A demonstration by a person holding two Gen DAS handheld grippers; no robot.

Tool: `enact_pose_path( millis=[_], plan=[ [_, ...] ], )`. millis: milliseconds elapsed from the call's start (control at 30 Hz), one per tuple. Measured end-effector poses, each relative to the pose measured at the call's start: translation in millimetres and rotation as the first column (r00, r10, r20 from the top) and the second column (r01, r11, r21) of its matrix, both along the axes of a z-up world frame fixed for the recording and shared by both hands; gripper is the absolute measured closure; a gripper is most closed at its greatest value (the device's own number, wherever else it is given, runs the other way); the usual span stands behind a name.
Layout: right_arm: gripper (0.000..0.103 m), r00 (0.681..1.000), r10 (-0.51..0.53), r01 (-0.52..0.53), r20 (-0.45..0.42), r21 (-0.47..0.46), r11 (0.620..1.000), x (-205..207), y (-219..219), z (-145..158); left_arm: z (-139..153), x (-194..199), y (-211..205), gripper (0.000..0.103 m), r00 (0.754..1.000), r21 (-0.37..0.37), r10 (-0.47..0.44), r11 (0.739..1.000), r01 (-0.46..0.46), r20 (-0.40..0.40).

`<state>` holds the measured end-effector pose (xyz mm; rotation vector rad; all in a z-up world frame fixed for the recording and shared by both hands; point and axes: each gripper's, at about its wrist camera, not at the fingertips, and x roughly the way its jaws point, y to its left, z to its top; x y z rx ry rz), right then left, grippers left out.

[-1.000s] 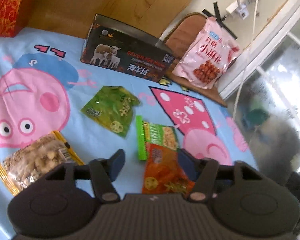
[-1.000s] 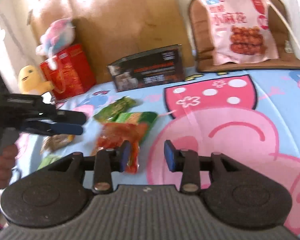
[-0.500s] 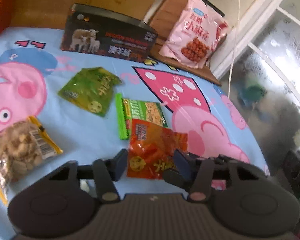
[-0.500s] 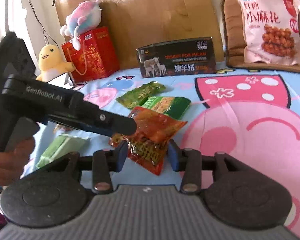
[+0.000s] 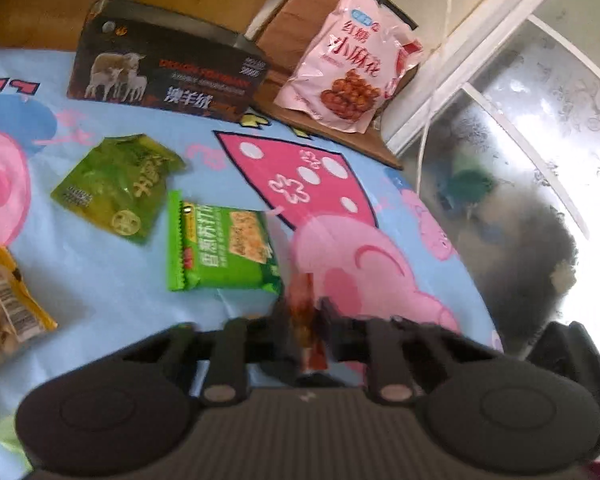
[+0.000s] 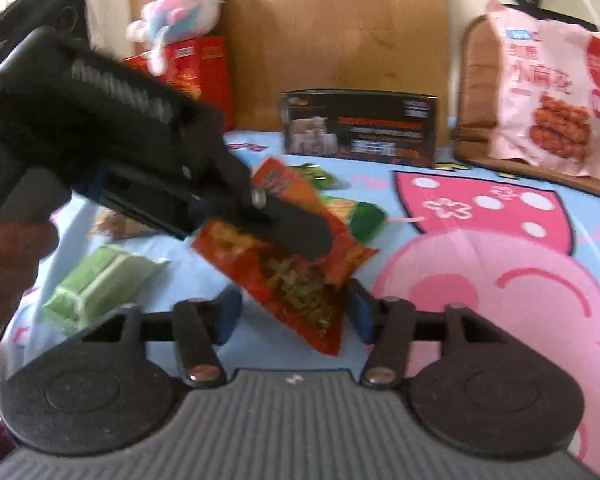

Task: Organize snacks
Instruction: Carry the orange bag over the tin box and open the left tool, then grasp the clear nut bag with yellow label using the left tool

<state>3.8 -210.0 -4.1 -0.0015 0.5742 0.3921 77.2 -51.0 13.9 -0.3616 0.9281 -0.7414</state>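
Note:
My left gripper (image 5: 304,320) is shut on an orange-red snack packet (image 5: 306,320), seen edge-on between its fingers. In the right wrist view the left gripper (image 6: 300,232) holds that packet (image 6: 296,276) tilted above the cloth. My right gripper (image 6: 296,312) is open, its blue pads on either side of the packet's lower end, not touching it. A green cracker packet (image 5: 220,252), a green pickle packet (image 5: 120,188) and a peanut packet (image 5: 0,312) lie on the cartoon tablecloth (image 5: 100,280).
A dark box with sheep pictures (image 5: 164,64) stands at the back. A big pink snack bag (image 5: 348,72) leans on a brown chair cushion (image 5: 288,36). A pale green packet (image 6: 100,284), a red box (image 6: 192,72) and a plush toy (image 6: 180,4) are at the left.
My left gripper has closed on the orange-red packet and lifted it off the cloth. The green cracker packet under it now shows fully. My right gripper stays open beneath the raised packet.

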Motion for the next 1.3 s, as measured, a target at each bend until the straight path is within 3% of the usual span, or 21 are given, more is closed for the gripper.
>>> enact_pose_path(
  millis=[100,233,500,700,733,767,800,900,967,1100,1300],
  plan=[
    [0.065,1.0,-0.024,0.025,-0.012,0.058,0.998,0,-11,1,-3,4,14,0.088,0.998,-0.079,-0.005,0.997,0.001,-0.056],
    [0.065,0.997,-0.009,0.005,0.074,0.056,0.998,-8,-7,14,23,7,26,0.087,1.0,-0.134,-0.014,0.991,0.015,0.007],
    [0.065,0.972,0.009,-0.016,0.236,0.027,1.0,43,-2,49,75,70,17,0.087,0.991,-0.072,0.01,0.997,0.0,0.131],
    [0.065,0.968,-0.02,0.009,0.249,0.047,0.999,121,-8,64,96,150,9,0.086,0.982,-0.053,0.047,0.998,-0.038,0.184],
    [0.065,0.967,-0.021,0.008,0.255,0.052,0.999,135,-7,66,97,164,7,0.085,0.979,-0.042,0.061,0.998,-0.054,0.195],
    [0.065,0.965,-0.022,0.011,0.262,0.043,0.999,150,-5,67,96,174,7,0.075,0.977,-0.031,0.076,0.997,-0.071,0.198],
    [0.064,0.963,-0.024,0.016,0.267,0.031,0.999,162,-2,67,93,187,5,0.058,0.976,-0.01,0.101,0.995,-0.101,0.194],
    [0.059,0.966,-0.068,0.074,0.251,-0.014,0.997,201,5,60,83,208,10,0.054,0.961,0.065,0.187,0.977,-0.204,0.204],
    [0.058,0.975,-0.092,0.095,0.202,-0.008,0.995,214,0,54,77,202,27,0.054,0.956,0.04,0.207,0.975,-0.22,0.209],
    [0.058,0.992,-0.064,0.048,0.11,0.141,0.989,192,-31,46,61,170,62,0.054,0.959,0.014,0.215,0.975,-0.222,0.186],
    [0.058,0.991,0.067,-0.025,-0.118,0.327,0.945,159,-50,17,20,113,88,0.054,0.976,-0.007,0.213,0.977,-0.213,0.051]
  ],
)
